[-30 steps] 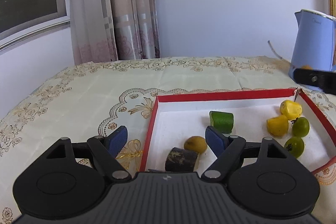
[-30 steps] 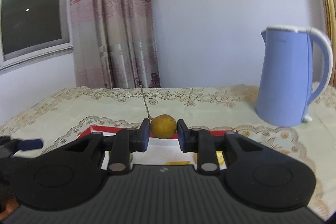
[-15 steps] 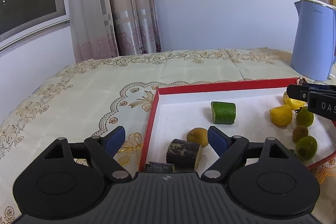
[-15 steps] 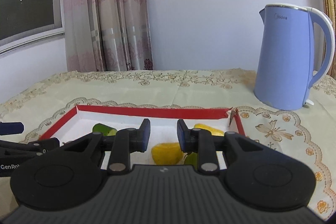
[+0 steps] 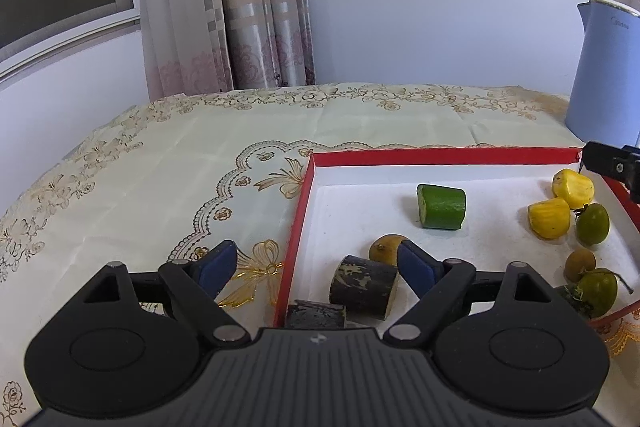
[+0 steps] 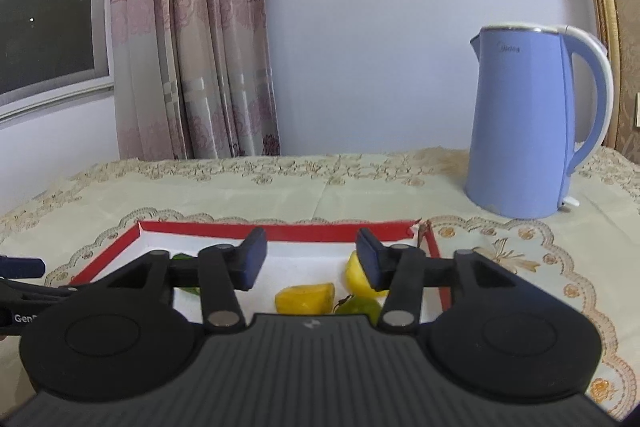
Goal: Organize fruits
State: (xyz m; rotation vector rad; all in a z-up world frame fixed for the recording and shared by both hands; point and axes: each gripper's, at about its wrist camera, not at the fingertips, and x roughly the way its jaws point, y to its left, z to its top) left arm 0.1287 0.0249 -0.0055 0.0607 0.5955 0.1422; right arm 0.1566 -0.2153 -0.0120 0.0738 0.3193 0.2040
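Observation:
A red-rimmed white tray (image 5: 440, 155) holds fruit: a green cut piece (image 5: 441, 206), two yellow chunks (image 5: 549, 218), two green round fruits (image 5: 592, 224), two small brown fruits (image 5: 579, 259) and two dark cylinder pieces (image 5: 363, 286). My left gripper (image 5: 316, 265) is open and empty over the tray's near left corner. My right gripper (image 6: 311, 259) is open and empty above the tray (image 6: 280, 229), over the yellow chunks (image 6: 305, 297) and a green fruit (image 6: 360, 306). Its finger tip shows in the left wrist view (image 5: 612, 167).
A blue electric kettle (image 6: 528, 123) stands on the embroidered tablecloth (image 5: 180, 167) behind the tray's right corner. A pink curtain (image 5: 228, 7) and a window are behind the table. A gold frame edge (image 6: 600, 7) is at the far right.
My right gripper let go of the small brown fruit into the tray, opened and drew back. My left gripper stayed open and tilted slightly.

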